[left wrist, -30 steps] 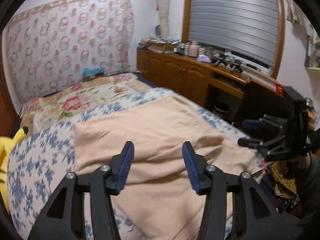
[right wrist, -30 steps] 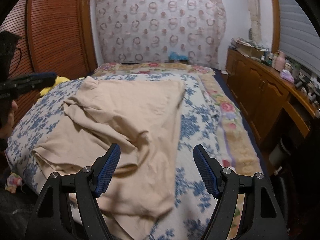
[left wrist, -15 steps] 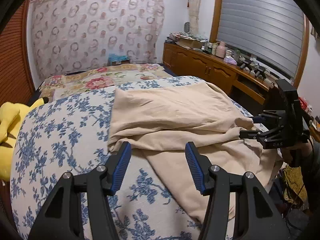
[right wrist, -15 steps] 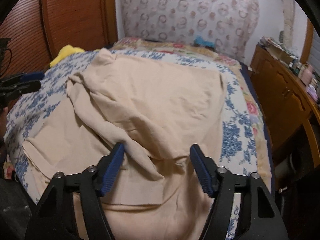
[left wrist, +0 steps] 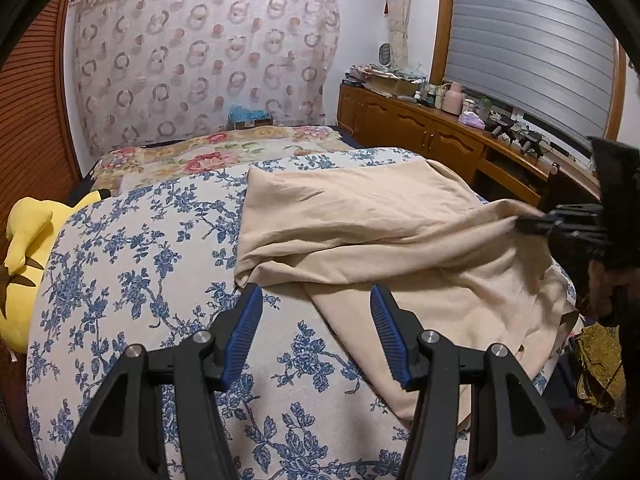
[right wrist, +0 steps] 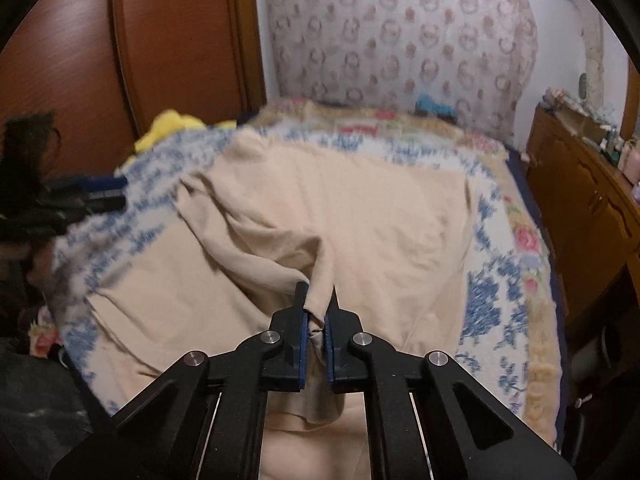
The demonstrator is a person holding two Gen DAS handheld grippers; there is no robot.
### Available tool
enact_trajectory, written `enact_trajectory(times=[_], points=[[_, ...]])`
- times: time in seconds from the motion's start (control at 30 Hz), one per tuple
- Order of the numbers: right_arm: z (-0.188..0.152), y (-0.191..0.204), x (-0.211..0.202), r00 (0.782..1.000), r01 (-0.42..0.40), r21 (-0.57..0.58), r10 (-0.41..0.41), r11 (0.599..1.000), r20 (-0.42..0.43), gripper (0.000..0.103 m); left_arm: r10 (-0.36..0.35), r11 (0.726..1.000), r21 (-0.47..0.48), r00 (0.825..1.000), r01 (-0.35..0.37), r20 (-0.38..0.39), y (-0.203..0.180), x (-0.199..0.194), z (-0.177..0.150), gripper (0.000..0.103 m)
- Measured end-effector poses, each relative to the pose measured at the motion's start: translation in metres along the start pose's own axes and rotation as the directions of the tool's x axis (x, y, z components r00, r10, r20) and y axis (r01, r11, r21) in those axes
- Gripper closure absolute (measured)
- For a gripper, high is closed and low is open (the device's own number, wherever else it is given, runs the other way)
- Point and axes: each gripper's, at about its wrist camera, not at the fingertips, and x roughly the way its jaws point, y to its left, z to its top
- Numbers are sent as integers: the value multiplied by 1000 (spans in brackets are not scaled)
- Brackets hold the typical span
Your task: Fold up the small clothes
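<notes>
— Where is the garment?

— A beige garment [right wrist: 360, 216] lies spread over the blue-flowered bedspread [left wrist: 132, 280], rumpled, with one long fold running across it. In the right wrist view it fills the bed straight ahead of the right gripper [right wrist: 316, 304] and runs under it toward the near edge. What kind of garment it is I cannot tell.

— And the right gripper?

— Its blue pads are drawn close together with a pinch of the beige cloth caught between them. The cloth rises in a small ridge from the bed to the fingertips. From the left wrist view the same gripper [left wrist: 528, 224] shows at the far right, its tip at the cloth's raised edge.

— The left one?

— The left gripper [left wrist: 316, 300] stands wide apart with nothing between its fingers. It hovers over the bedspread; the garment's near corner [left wrist: 248, 276] lies just ahead of its left fingertip, and the cloth stretches ahead and to its right.

— Anything else nearby?

— A yellow plush toy [left wrist: 24, 248] sits far to the left of the left gripper, at the bed's side. A wooden cabinet [left wrist: 420, 132] with bottles on top runs along the right, beyond the bed, and a patterned curtain [left wrist: 200, 64] hangs straight ahead.
</notes>
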Motion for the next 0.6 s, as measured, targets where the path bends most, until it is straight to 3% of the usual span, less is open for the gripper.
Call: enact_trajectory(times=[0.27, 0.6], points=[[1, 1, -48, 996, 22, 36, -25, 999, 85, 100, 12, 1000, 5, 999, -12, 32, -4, -9, 4, 48], [-34, -16, -33, 990, 136, 54, -133, 989, -49, 100, 28, 1000, 0, 999, -28, 44, 1, -11, 4, 48]])
